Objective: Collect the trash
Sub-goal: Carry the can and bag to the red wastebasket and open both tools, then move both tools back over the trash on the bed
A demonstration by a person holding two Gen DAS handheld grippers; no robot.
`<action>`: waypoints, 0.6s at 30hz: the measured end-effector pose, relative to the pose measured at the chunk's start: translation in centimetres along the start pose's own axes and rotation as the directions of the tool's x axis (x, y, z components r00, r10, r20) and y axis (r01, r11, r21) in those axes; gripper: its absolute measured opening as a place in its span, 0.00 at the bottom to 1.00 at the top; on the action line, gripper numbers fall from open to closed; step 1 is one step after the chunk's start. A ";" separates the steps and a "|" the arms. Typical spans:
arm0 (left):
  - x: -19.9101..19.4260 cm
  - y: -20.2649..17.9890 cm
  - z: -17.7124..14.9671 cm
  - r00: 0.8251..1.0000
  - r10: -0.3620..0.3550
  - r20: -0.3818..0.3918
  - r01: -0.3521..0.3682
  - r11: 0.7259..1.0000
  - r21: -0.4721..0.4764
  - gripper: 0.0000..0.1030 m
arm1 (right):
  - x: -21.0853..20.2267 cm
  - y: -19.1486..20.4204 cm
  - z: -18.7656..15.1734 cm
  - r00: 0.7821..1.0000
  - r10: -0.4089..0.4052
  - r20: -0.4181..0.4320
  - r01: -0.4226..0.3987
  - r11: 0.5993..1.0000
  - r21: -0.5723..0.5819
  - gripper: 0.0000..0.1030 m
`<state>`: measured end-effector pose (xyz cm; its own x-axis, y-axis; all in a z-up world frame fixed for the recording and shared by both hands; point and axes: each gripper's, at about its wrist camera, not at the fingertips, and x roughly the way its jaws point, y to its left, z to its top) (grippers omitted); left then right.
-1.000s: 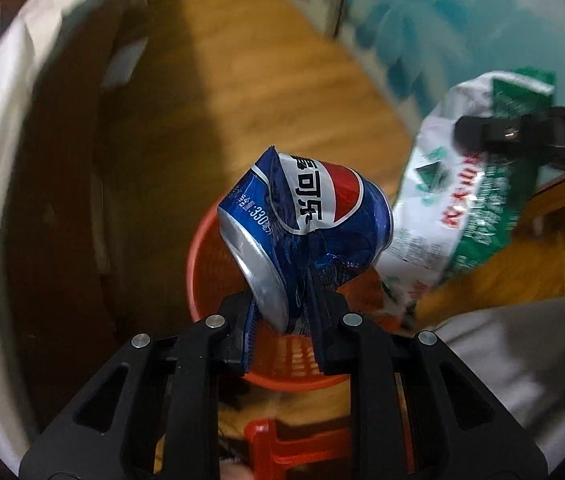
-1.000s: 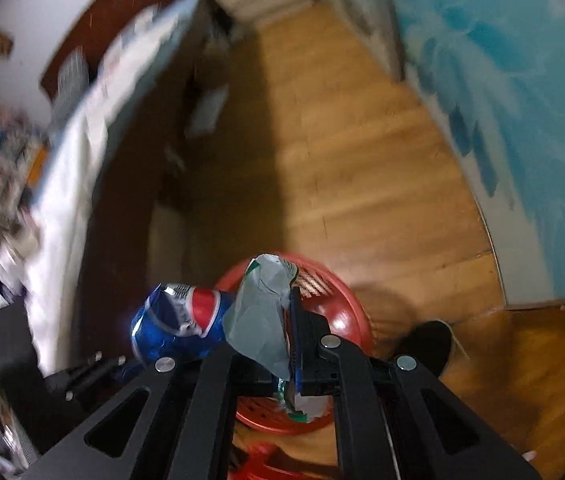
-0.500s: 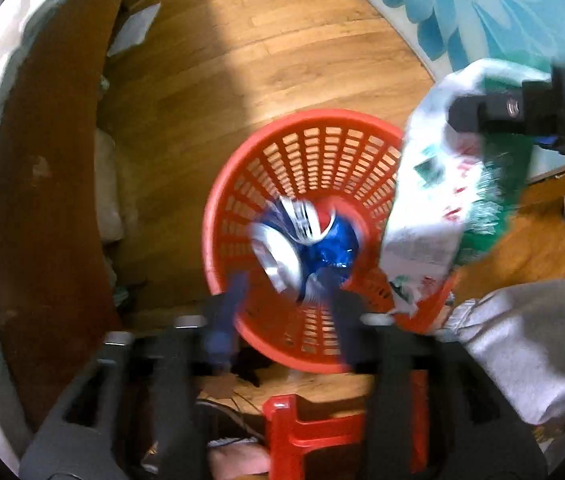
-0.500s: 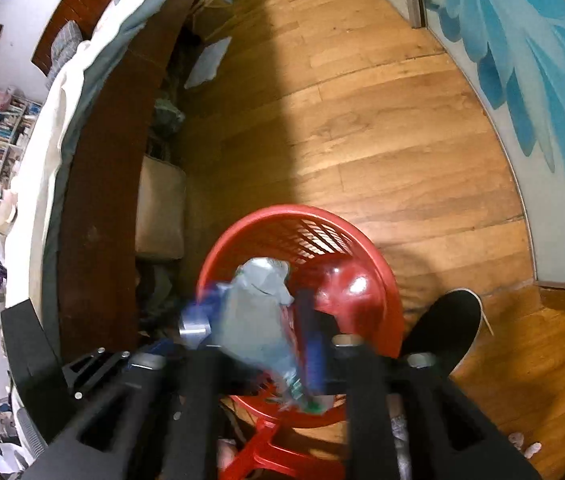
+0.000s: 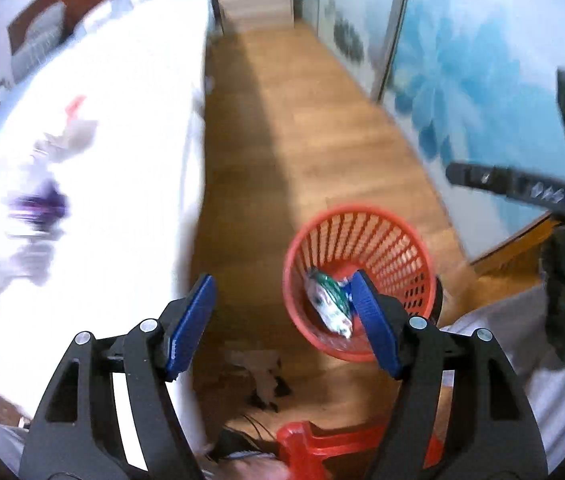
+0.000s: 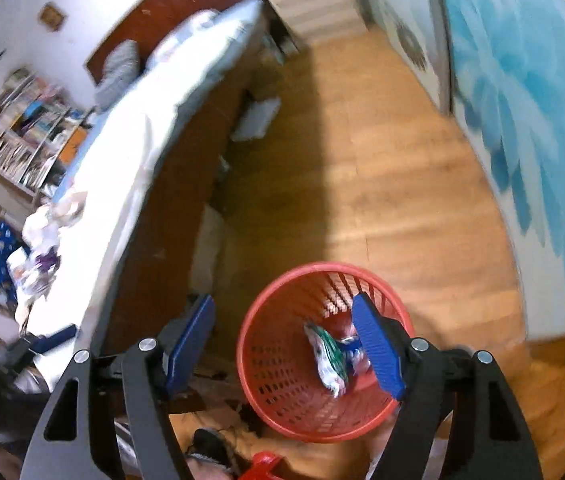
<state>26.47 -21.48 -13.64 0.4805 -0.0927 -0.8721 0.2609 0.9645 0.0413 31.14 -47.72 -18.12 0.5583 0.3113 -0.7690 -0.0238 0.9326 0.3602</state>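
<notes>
A red plastic basket (image 5: 398, 240) stands on the wood floor; it also shows in the right wrist view (image 6: 282, 364). Inside it lie a white and green wrapper (image 5: 328, 300) (image 6: 328, 360) and a bit of the blue can (image 6: 352, 346), mostly hidden behind a finger. My left gripper (image 5: 282, 300) is open and empty, above the floor just left of the basket. My right gripper (image 6: 282, 324) is open and empty, above the basket's left rim; it shows in the left wrist view at the right edge (image 5: 522, 188). More litter (image 6: 38, 256) lies on the bed.
A bed with a white sheet (image 5: 114, 160) (image 6: 130, 152) runs along the left, with a brown wooden side (image 6: 174, 208). A blue flower wall (image 5: 462, 60) is on the right. A red stool part (image 5: 322, 444) sits below. Bookshelves (image 6: 22, 128) stand far left.
Both grippers opened and dropped the can and the wrapper into the basket. Both have lifted and tilted up, so the bed and room now show.
</notes>
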 end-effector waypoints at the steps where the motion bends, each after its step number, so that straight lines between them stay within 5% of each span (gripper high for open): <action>1: -2.1 1.0 -0.5 0.999 0.012 0.042 -0.012 1.000 0.003 0.73 | -1.3 1.0 -0.1 0.999 -0.001 0.035 0.002 1.000 -0.029 0.70; 4: -8.1 4.6 -2.5 0.987 0.057 0.151 -0.054 0.998 -0.029 0.75 | -5.8 4.0 -0.7 0.988 0.032 0.152 -0.022 0.998 -0.063 0.70; 9: -14.0 10.5 -7.0 0.965 0.144 0.220 -0.116 0.984 -0.135 0.76 | -12.4 9.4 -2.7 0.957 0.078 0.281 -0.057 0.995 -0.084 0.70; 13: -16.1 13.6 -9.7 0.952 0.214 0.218 -0.170 0.964 -0.204 0.76 | -16.0 13.6 -5.3 0.939 0.126 0.320 -0.090 0.988 -0.123 0.70; 18: -16.7 17.7 -11.4 0.947 0.250 0.202 -0.177 0.931 -0.320 0.76 | -16.2 18.5 -7.3 0.950 0.157 0.269 -0.094 0.968 -0.233 0.71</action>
<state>13.49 -0.04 -3.91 0.6896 0.1032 -0.7168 -0.1102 0.9932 0.0369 15.61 -34.16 -2.87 0.7501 0.3932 -0.5317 -0.2686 0.9159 0.2984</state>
